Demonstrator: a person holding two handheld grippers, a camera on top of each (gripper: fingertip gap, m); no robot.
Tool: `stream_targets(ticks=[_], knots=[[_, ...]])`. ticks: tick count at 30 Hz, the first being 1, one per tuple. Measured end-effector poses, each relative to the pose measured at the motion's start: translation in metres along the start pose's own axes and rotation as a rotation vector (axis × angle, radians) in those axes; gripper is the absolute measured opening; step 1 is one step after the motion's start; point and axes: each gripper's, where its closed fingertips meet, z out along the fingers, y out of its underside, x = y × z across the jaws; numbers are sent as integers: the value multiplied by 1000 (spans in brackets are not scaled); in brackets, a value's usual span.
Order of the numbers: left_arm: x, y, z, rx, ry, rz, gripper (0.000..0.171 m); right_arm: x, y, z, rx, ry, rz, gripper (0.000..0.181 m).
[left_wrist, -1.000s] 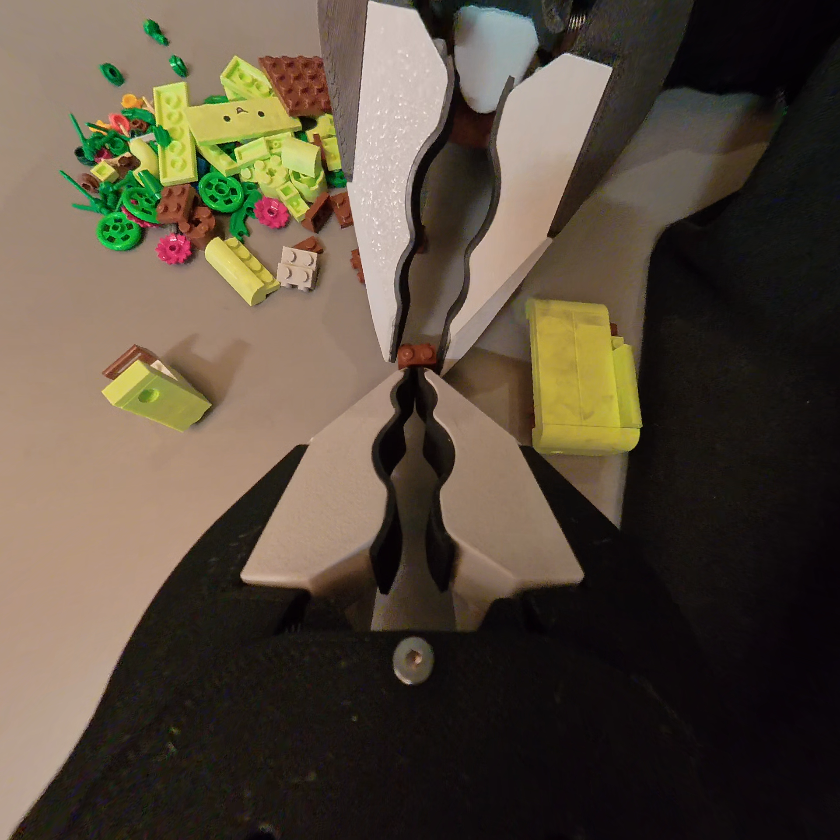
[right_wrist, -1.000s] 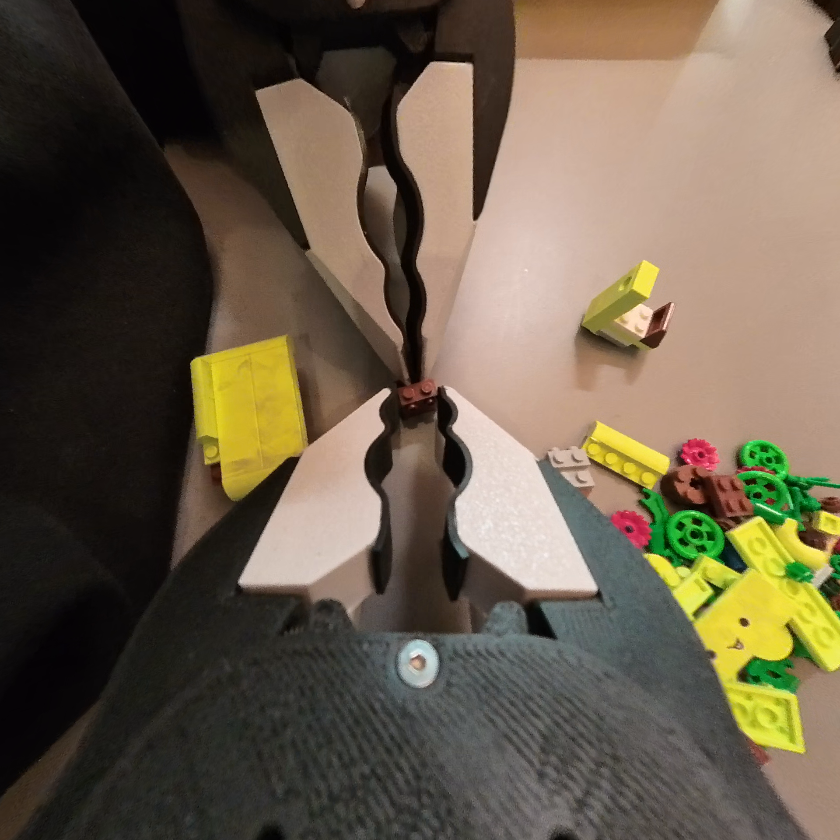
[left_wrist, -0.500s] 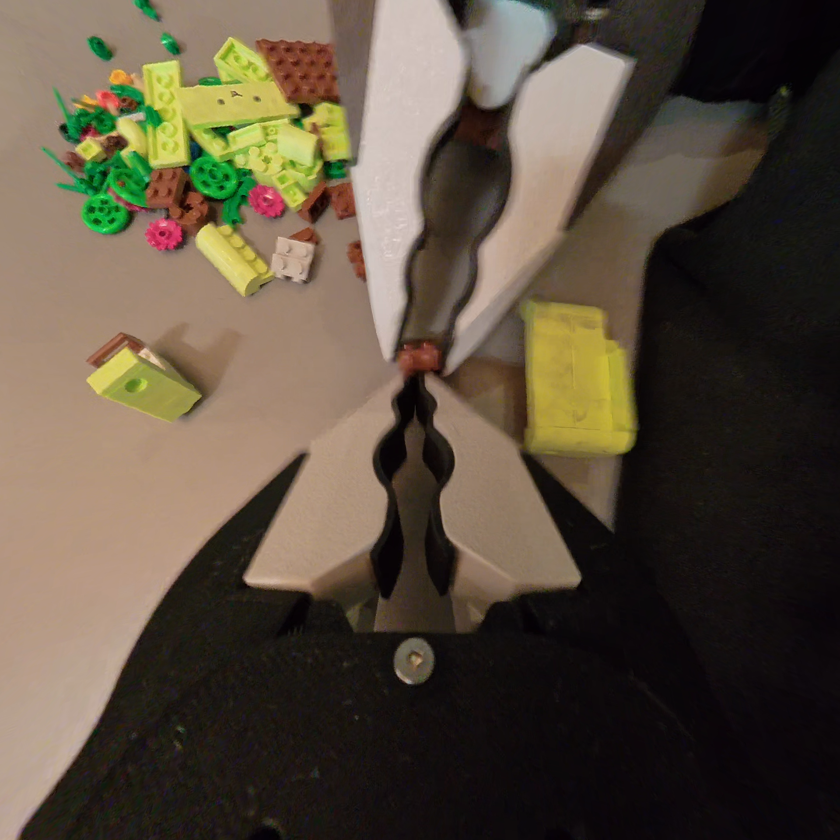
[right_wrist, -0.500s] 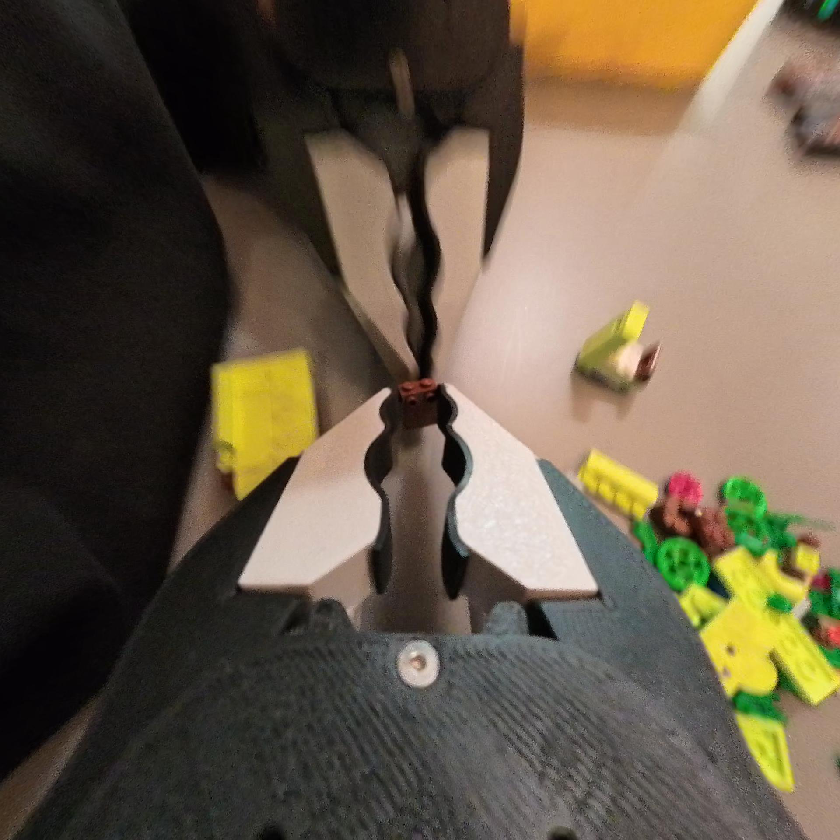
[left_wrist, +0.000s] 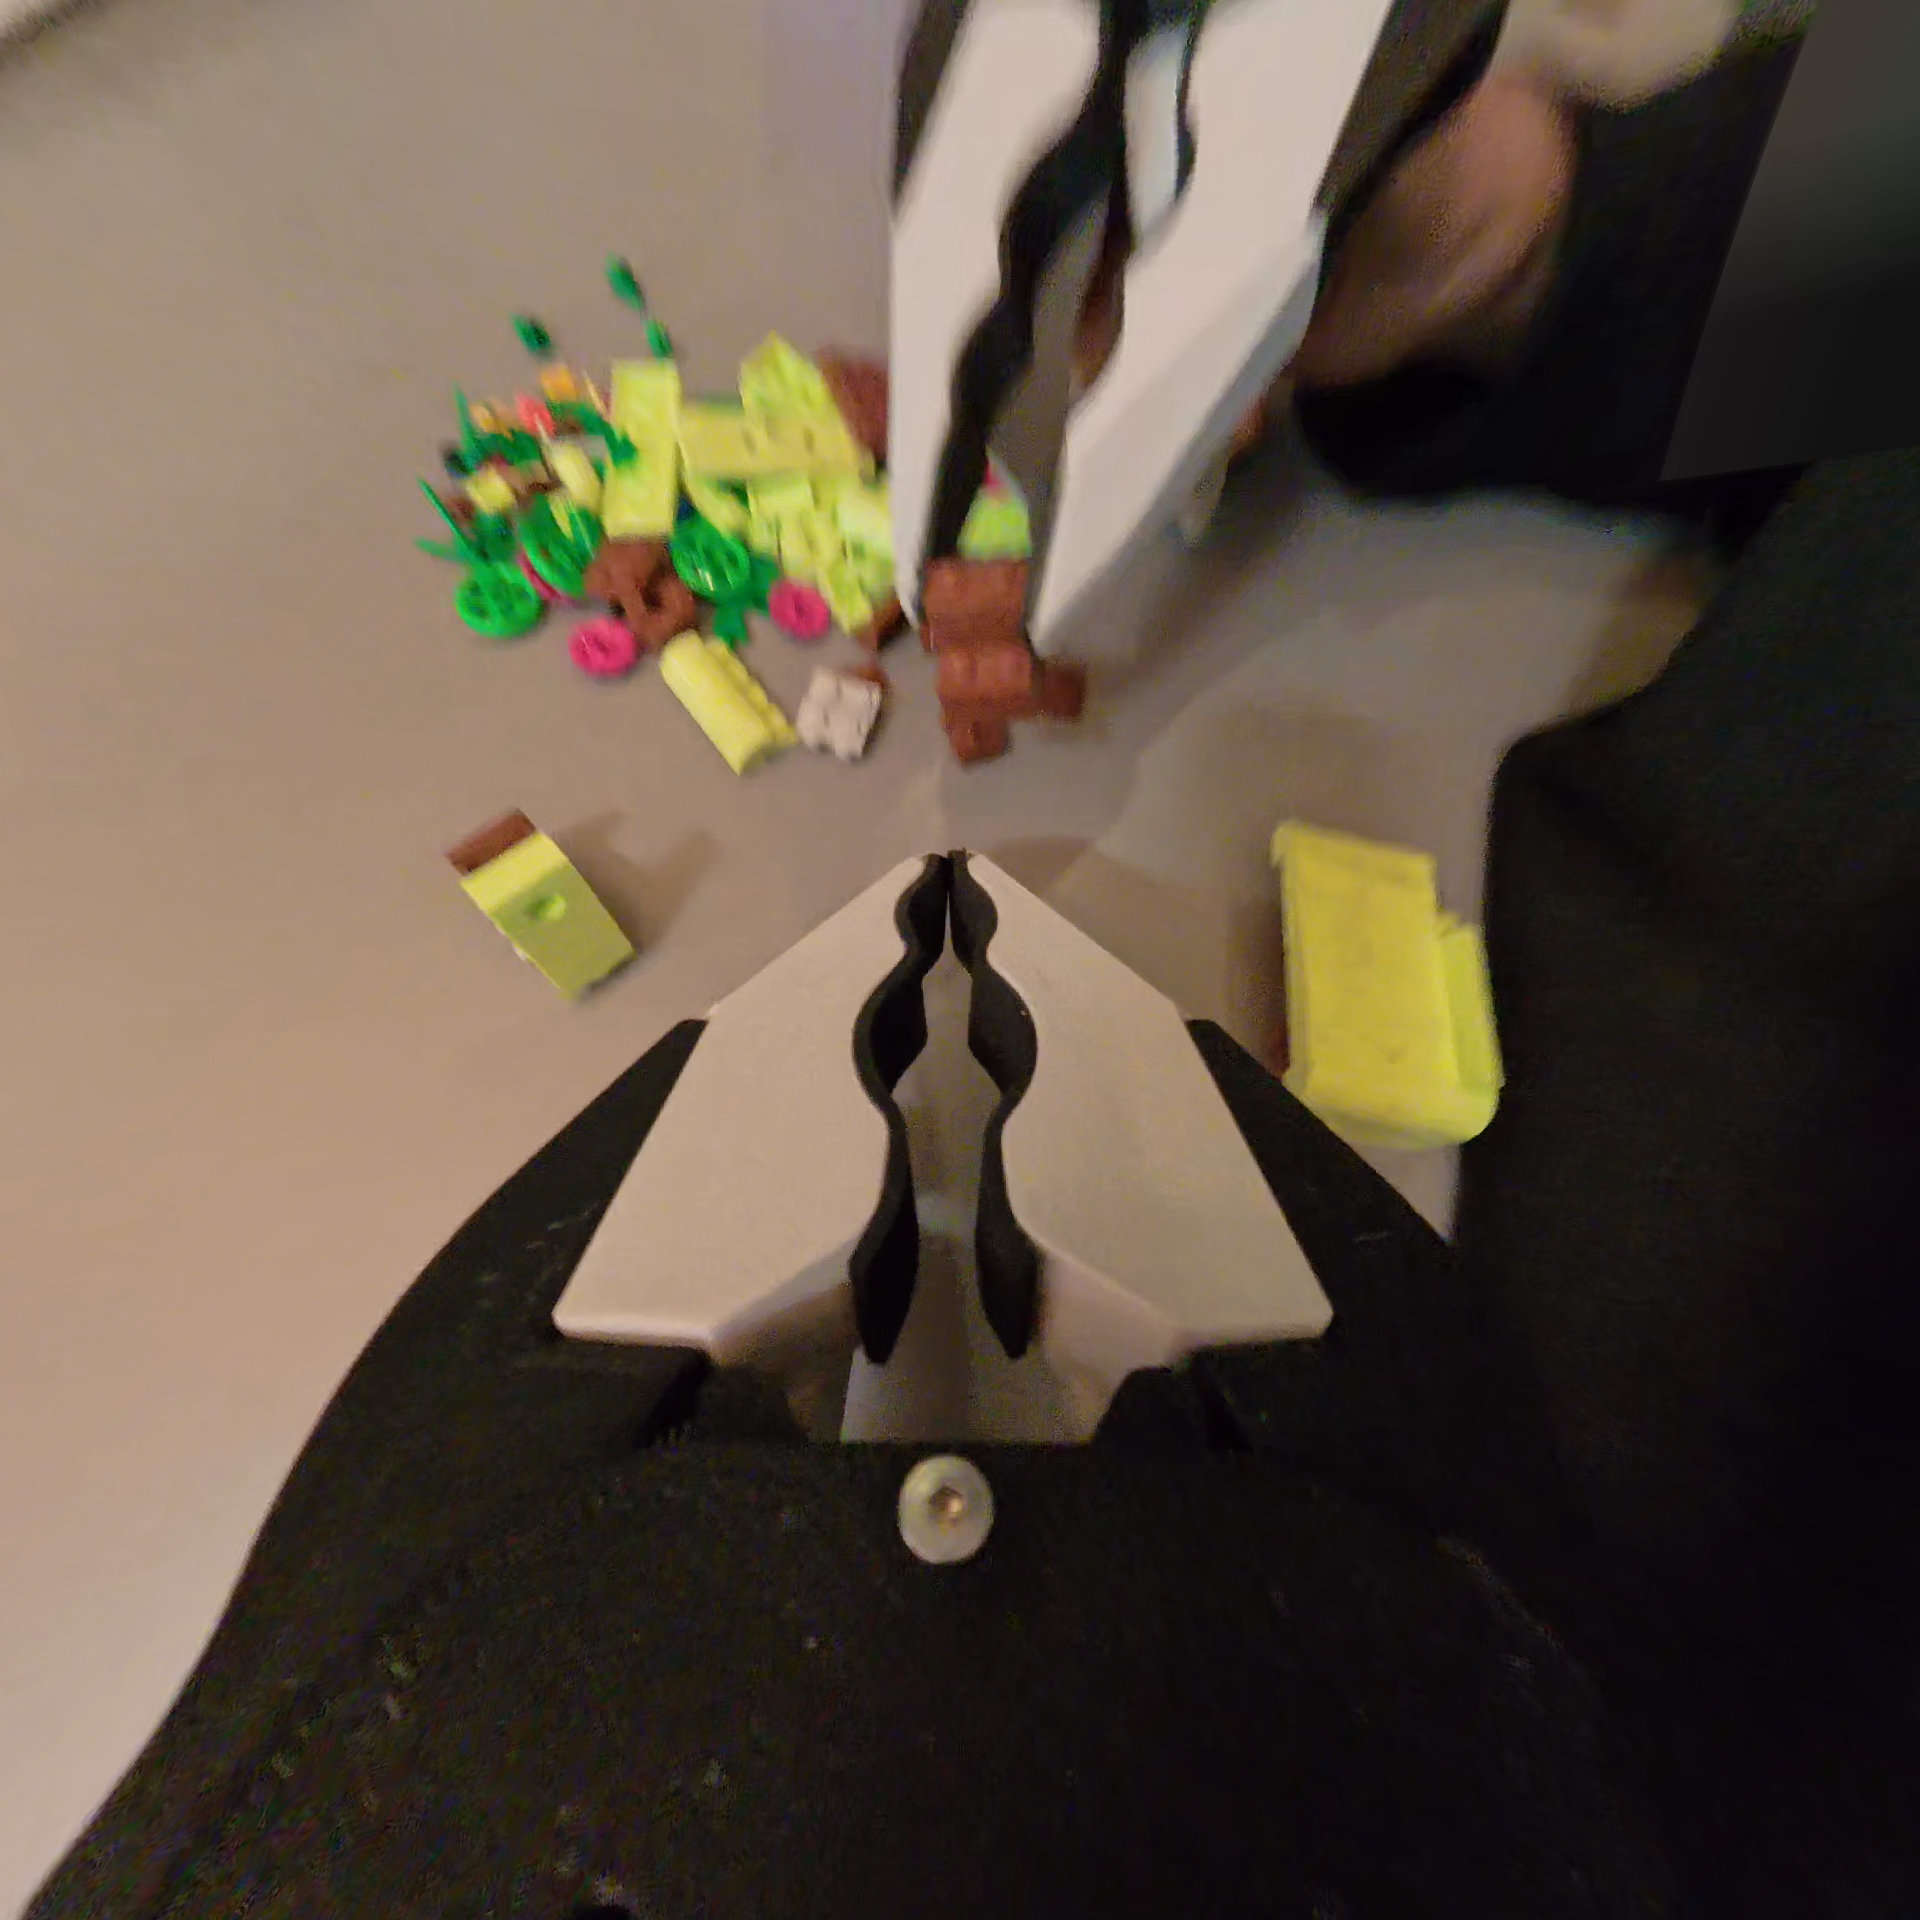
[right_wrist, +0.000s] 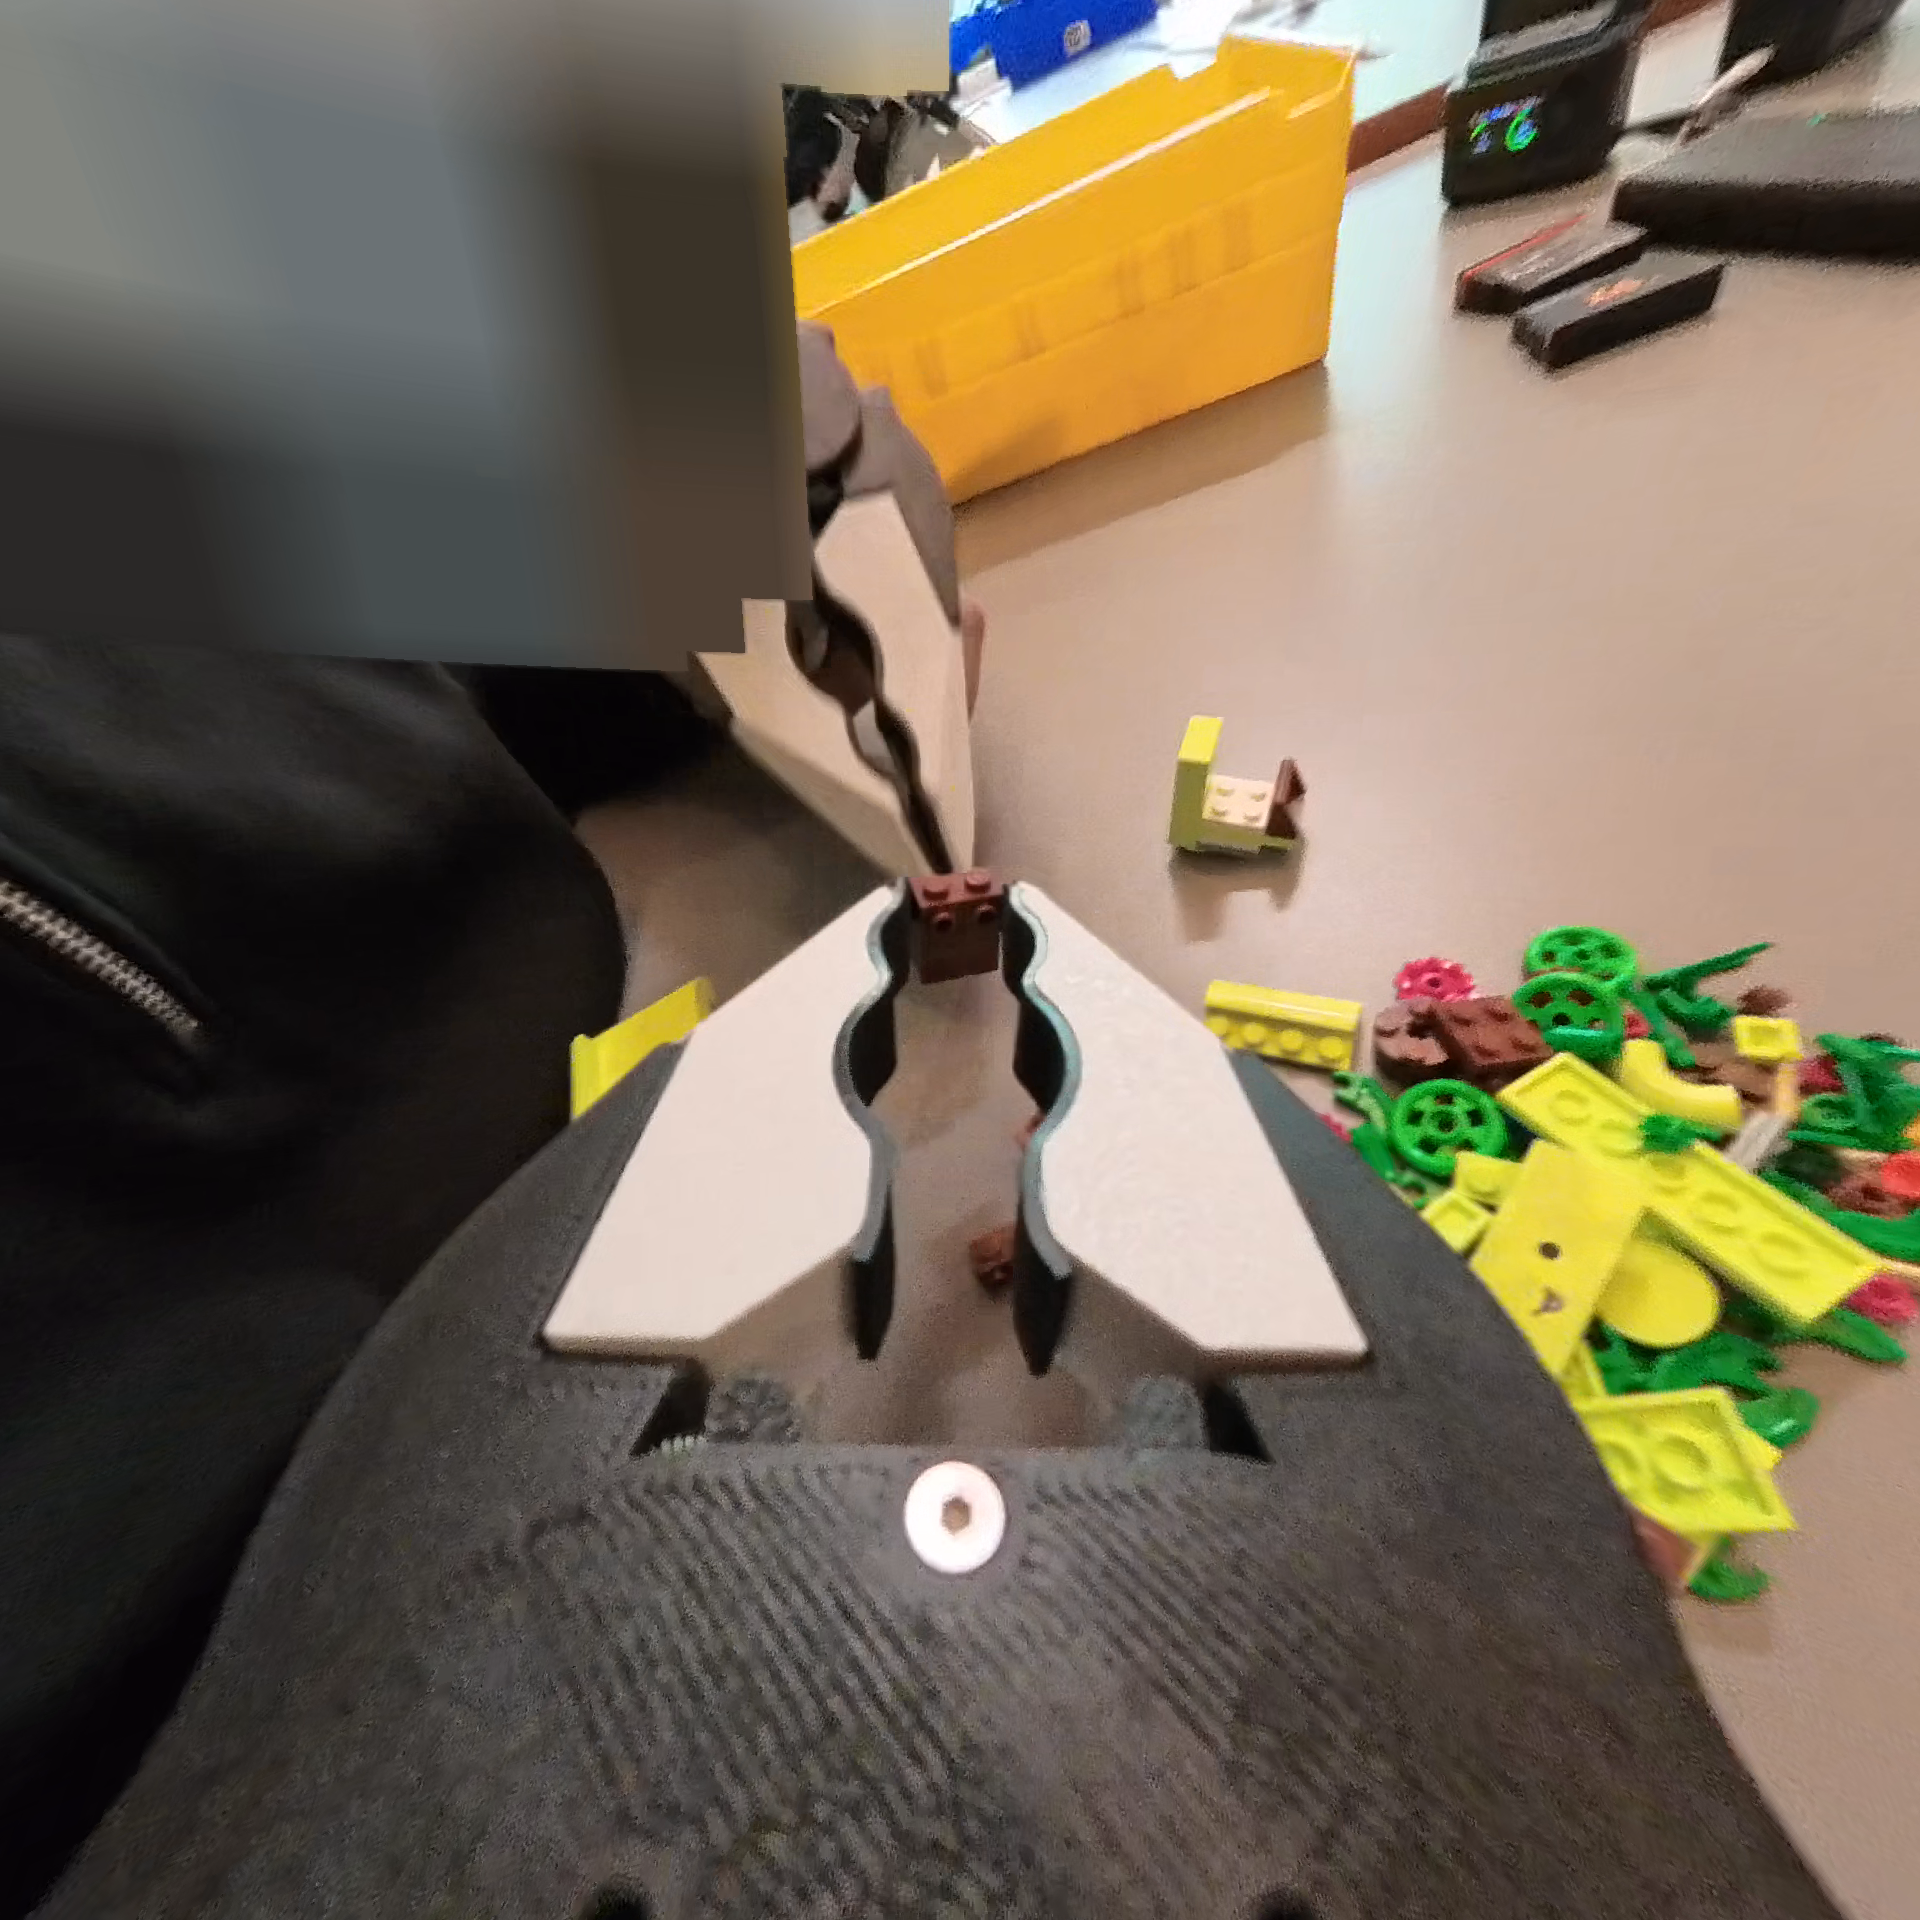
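Observation:
My right gripper is shut on a small brown brick, held above the table. In the left wrist view it hangs over the near edge of the brick pile with the brown brick between its tips. My left gripper is shut and empty, a short way from the right one. In the right wrist view it shows just behind the brown brick. A few loose brown bricks lie below the right gripper.
A pile of lime, green, brown and pink bricks lies on the grey table. A small lime-tan-brown assembly stands apart. A yellow-green block lies by a person's black jacket. A yellow bin stands behind. Across from one pair of fingers to the other is roughly 5 cm.
The two grippers met tip to tip at the brown brick. Now they have drawn apart: the right gripper keeps the brick and has risen, the left is shut with nothing in it.

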Motion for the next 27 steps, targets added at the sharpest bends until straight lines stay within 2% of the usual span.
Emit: stream_targets(ticks=[2,3,6,9,11,14,16,18,23,27], knots=[[1,-21,-13,144,61,-78,0,-2,5,2,-34,-17,30,15],[1,-25,-17,177,96,-115,0,-3,9,5,-60,-14,16,15],[1,-15,-14,133,139,-170,0,-4,26,16,-175,45,-75,15],[6,-3,-5,58,135,-133,0,-2,43,25,-290,107,-146,16],[7,1,0,28,119,-105,1,-1,45,27,-305,124,-134,16],[3,-4,-1,68,94,-90,10,-2,22,20,-146,60,49,15],[3,-14,-5,137,110,-109,23,-7,-2,10,27,-74,257,15],[6,-26,-9,216,142,-131,35,-10,-15,3,137,-185,397,15],[15,-43,-13,331,239,-232,39,-11,-18,8,161,-147,338,15],[12,-47,-13,367,277,-322,25,-12,-25,11,200,-113,287,15]])
